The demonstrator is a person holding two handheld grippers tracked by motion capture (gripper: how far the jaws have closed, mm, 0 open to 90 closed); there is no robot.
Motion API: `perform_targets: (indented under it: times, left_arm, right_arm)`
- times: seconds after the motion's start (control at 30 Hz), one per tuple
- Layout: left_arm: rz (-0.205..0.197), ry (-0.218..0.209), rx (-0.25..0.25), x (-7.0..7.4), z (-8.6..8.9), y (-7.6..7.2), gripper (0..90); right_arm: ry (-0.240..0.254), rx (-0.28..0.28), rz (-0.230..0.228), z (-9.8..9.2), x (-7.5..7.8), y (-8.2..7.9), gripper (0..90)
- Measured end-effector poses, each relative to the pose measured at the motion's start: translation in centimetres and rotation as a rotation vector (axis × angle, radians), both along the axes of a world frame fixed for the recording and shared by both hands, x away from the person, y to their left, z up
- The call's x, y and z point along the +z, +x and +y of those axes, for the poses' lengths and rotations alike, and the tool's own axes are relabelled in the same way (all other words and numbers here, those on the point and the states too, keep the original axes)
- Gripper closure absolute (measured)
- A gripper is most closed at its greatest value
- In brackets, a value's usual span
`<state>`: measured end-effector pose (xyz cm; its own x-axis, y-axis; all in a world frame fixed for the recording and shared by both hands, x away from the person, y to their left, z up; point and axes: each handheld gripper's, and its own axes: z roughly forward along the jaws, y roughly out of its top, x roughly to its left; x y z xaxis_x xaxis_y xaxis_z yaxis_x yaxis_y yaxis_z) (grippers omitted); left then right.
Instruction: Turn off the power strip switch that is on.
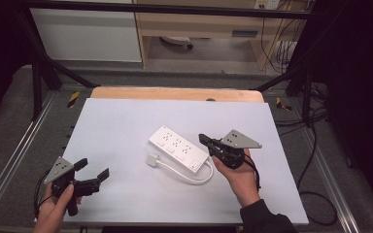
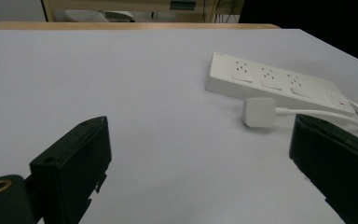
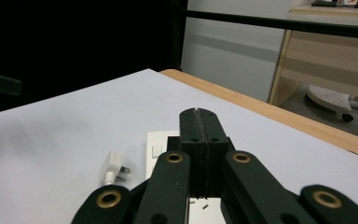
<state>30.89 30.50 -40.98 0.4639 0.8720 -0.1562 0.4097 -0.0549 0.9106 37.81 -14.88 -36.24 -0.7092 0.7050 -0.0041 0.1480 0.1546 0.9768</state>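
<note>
A white power strip (image 1: 178,148) lies at an angle in the middle of the white table top (image 1: 116,121). Its white plug (image 1: 153,160) rests beside it, and the cable (image 1: 201,177) loops round the near end. My right gripper (image 1: 202,138) is shut with nothing between its jaws, its tip just above the strip's right end. In the right gripper view the closed jaws (image 3: 199,116) hang over the strip (image 3: 161,149), with the plug (image 3: 114,165) to the left. My left gripper (image 1: 93,168) stands open at the near left corner. It (image 2: 200,154) faces the strip (image 2: 270,81) and plug (image 2: 259,112) from a distance.
A wooden table edge (image 1: 175,93) runs along the back of the white top. Black frame bars (image 1: 39,73) stand round the table. Cables (image 1: 315,199) trail on the floor at the right. A light cabinet (image 1: 199,29) stands beyond the table.
</note>
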Motion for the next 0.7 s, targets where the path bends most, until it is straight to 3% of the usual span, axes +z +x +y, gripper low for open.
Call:
perform_targets:
  times: [0.7]
  left_arm:
    - [-0.006, 0.003, 0.000, 0.0, 0.0, 0.0, 5.3]
  right_arm:
    - [-0.034, 0.031, 0.041, 2.0, -0.2, 1.3, 90.0]
